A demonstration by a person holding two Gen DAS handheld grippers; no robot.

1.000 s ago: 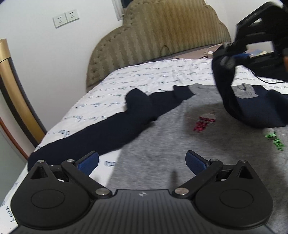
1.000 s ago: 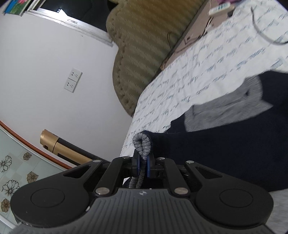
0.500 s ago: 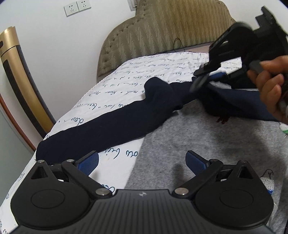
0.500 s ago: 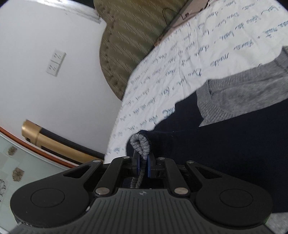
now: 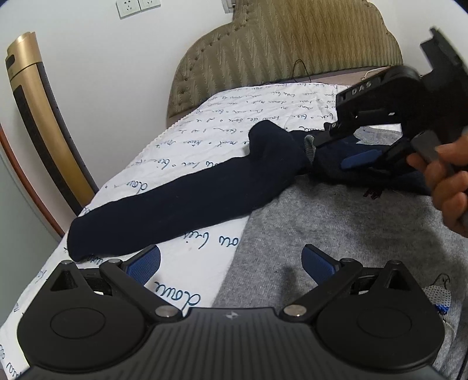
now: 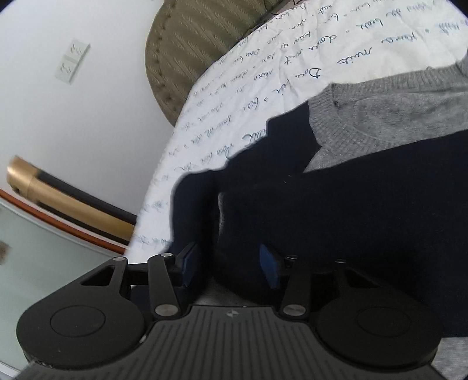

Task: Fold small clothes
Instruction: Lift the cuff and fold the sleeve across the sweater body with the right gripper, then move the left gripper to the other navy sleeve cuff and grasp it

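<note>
- A bed with a white sheet (image 5: 187, 152) printed in blue handwriting fills both views; a padded olive headboard (image 5: 292, 43) stands at its far end against a white wall with a double socket (image 5: 137, 6).
- A gold and black post (image 5: 38, 117) leans at the left edge of the bed.
- A grey sweater (image 5: 336, 228) with navy sleeves lies flat on the sheet; its ribbed grey collar (image 6: 351, 131) shows in the right wrist view.
- One navy sleeve (image 5: 181, 204) stretches out across the sheet toward the near left corner of the bed.
- The other sleeve (image 6: 365, 210) is folded in over the sweater's body, its grey cuff (image 5: 309, 146) lying near the first sleeve's shoulder.
- The left gripper (image 5: 231, 263) hovers low over the sweater's hem edge, jaws spread wide with nothing between them; one blue pad is over the sheet, the other over grey knit.
- The right gripper (image 6: 229, 264), held by a hand (image 5: 447, 187), sits over the folded sleeve; its jaws are opening, with dark cloth between the pads but no longer pinched.
</note>
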